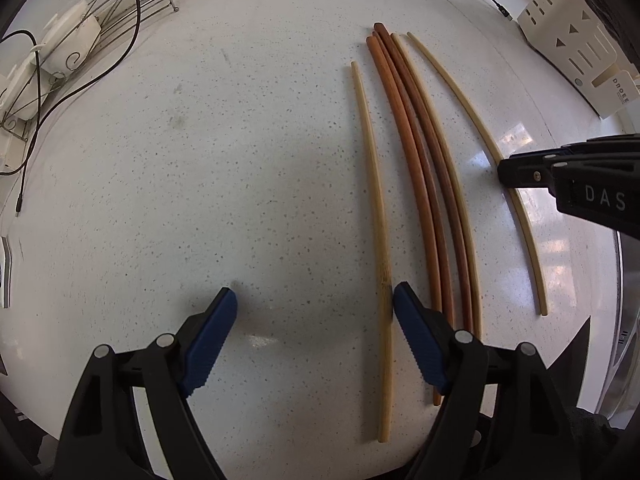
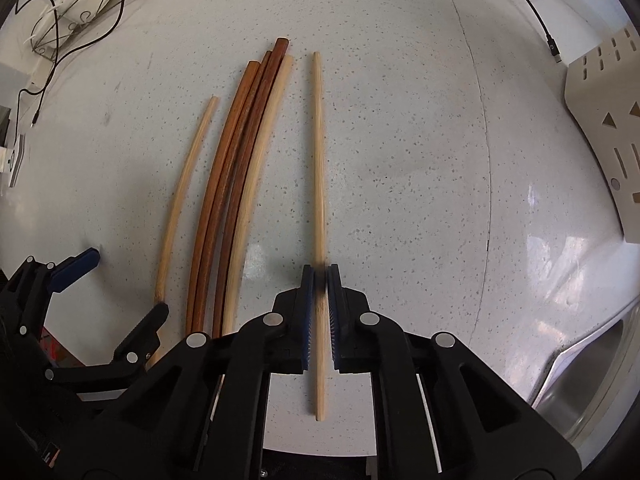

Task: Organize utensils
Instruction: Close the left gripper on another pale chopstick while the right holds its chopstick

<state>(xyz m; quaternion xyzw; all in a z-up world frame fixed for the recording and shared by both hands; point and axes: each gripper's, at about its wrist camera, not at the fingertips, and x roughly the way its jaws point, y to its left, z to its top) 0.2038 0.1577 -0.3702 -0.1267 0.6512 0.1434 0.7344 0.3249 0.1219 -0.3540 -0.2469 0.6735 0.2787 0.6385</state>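
Right gripper (image 2: pixel 320 276) points straight down, jaws clamped together on a pale chopstick (image 2: pixel 319 152) lying flat on the counter (image 2: pixel 400 140); the stick passes between the pads and sticks out on both sides.

Left gripper (image 1: pixel 314 300) also points down, jaws wide apart. Its right finger (image 1: pixel 416 340) touches or sits just beside another pale chopstick (image 1: pixel 374 200); contact hard to tell. Nothing clamped.

Between the two grippers lies a bundle (image 1: pixel 424 184): three reddish-brown sticks and one pale stick, side by side and touching, all roughly parallel with the two loose ones.

Counter is white speckled stone, glossy, with window glare near its right edge. A seam (image 2: pixel 480 140) runs across it right of the held stick. Steel sink (image 2: pixel 592 368) at the near right corner. Cream perforated rack (image 1: pixel 576 40) at the far right. Wire rack (image 1: pixel 60 60) with white ware at the far left corner. Black cables (image 1: pixel 120 52) trail across the far side.
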